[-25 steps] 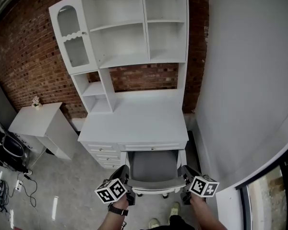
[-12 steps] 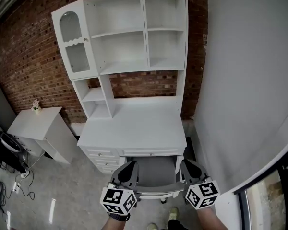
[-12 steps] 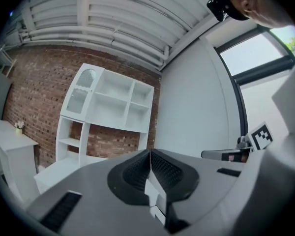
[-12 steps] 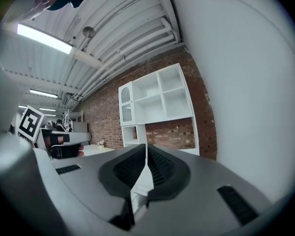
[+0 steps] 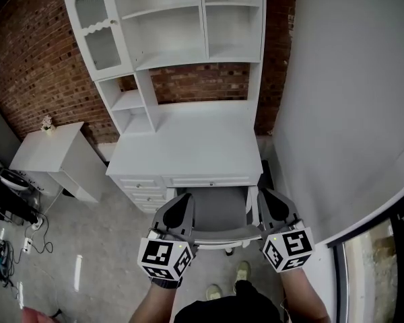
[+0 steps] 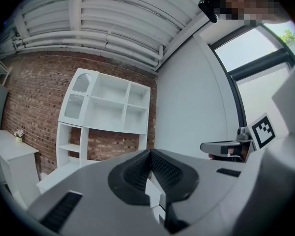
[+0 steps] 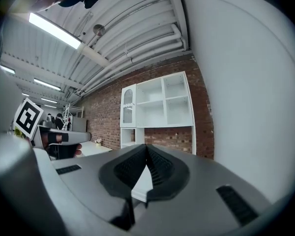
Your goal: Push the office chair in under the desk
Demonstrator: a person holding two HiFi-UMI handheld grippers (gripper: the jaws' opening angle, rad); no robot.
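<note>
Office chair (image 5: 215,215) is mostly in under the white desk (image 5: 188,150); the seat's rear and the backrest stick out. Left gripper (image 5: 182,204) and right gripper (image 5: 266,197) are fully closed and empty, flanking the backrest. Probably a short final push left.

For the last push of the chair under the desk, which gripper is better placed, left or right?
Neither clearly. The left gripper and right gripper, both shut, flank the chair at its back, at about equal height. One alone might turn it, so pushing with both looks best.
</note>
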